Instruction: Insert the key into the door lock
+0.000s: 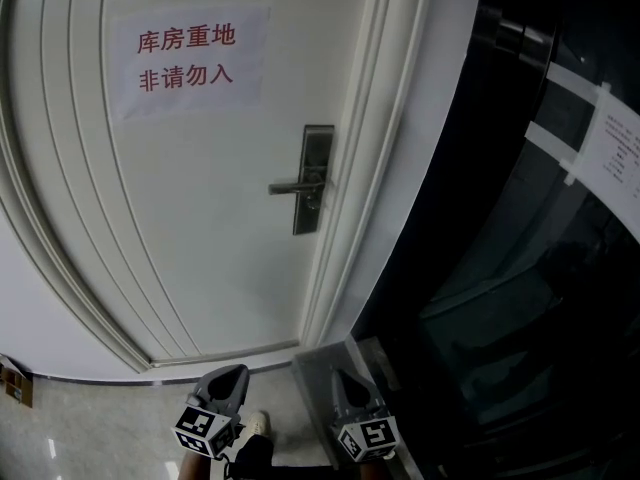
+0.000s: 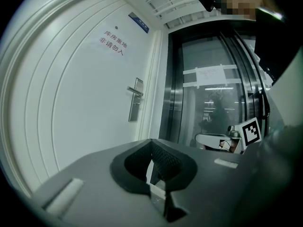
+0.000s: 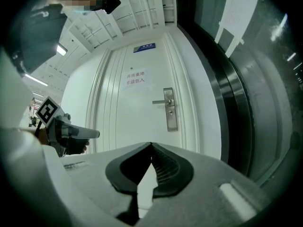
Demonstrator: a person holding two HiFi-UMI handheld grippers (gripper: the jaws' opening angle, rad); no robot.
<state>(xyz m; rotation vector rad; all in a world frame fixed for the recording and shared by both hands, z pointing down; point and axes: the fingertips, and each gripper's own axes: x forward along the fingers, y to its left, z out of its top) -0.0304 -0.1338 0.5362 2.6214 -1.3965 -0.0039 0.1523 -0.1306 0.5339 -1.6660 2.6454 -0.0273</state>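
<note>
Head view shows tall, silvery door lock point(image 1: 318, 148).

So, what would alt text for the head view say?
A closed white door with a metal lever lock and a paper sign in red characters, dark glass to its right. The left gripper and right gripper show at the bottom edge, short of it.

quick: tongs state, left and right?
Left tongs: closed on a small pale flat metal piece, possibly the key.
Right tongs: closed, nothing visible between them.
</note>
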